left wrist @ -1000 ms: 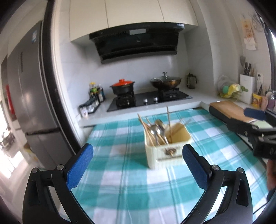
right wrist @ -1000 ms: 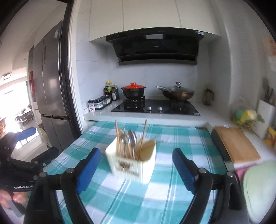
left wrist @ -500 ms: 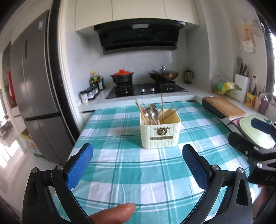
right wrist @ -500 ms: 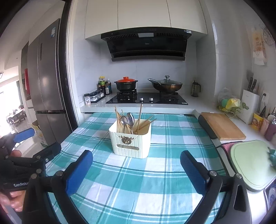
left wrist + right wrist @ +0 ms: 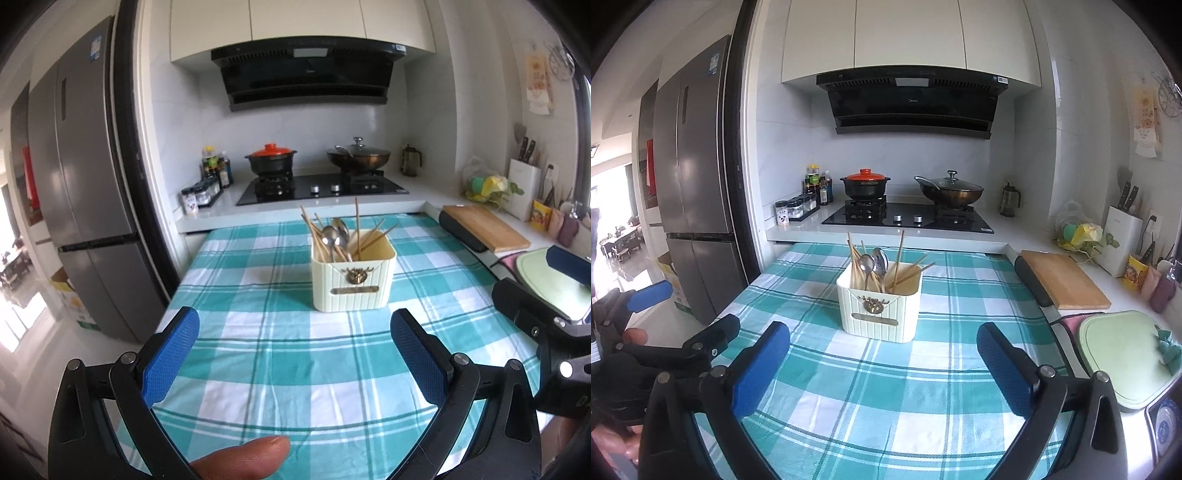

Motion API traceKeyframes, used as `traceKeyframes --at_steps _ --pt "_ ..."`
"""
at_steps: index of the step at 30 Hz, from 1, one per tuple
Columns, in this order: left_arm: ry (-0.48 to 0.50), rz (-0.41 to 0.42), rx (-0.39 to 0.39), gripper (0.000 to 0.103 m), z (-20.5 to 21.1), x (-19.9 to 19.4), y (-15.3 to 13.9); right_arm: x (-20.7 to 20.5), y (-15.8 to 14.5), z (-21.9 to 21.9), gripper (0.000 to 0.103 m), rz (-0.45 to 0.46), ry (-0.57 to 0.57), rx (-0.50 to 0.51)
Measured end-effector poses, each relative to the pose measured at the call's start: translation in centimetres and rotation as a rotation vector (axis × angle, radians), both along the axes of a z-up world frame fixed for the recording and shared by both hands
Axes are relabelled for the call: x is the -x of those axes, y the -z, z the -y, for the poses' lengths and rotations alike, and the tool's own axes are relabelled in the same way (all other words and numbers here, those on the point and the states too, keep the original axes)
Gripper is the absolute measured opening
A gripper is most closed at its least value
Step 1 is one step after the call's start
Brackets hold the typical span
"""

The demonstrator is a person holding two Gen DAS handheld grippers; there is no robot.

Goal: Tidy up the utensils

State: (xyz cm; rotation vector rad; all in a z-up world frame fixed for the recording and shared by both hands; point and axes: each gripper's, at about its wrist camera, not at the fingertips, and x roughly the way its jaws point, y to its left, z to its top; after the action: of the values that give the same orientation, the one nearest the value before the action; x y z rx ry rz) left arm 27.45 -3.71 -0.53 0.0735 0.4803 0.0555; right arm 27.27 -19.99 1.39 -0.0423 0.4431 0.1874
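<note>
A cream ribbed utensil holder [image 5: 352, 278] stands upright on the teal checked tablecloth [image 5: 295, 369]; it also shows in the right wrist view [image 5: 881, 310]. It holds several wooden chopsticks [image 5: 356, 227] and two metal spoons [image 5: 334, 236]. My left gripper [image 5: 295, 358] is open and empty, well in front of the holder. My right gripper [image 5: 882, 367] is open and empty, also in front of it. Each gripper appears at the edge of the other's view.
A stove [image 5: 908, 218] with a red-lidded pot and a wok stands behind the table. A wooden cutting board [image 5: 1063, 284] and a green board [image 5: 1119, 354] lie on the right counter. A fridge [image 5: 694, 184] stands on the left.
Both grippers have pulled back from the holder and levelled out. The holder now looks smaller and farther. Both stay open.
</note>
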Motion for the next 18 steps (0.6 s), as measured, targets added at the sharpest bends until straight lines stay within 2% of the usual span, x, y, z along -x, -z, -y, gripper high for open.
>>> traceKeyframes --at_steps 18 --pt "-0.01 -0.001 0.019 0.103 -0.53 0.37 -0.34 0.79 -0.3 -0.6 0.103 0.001 -0.006 -0.008"
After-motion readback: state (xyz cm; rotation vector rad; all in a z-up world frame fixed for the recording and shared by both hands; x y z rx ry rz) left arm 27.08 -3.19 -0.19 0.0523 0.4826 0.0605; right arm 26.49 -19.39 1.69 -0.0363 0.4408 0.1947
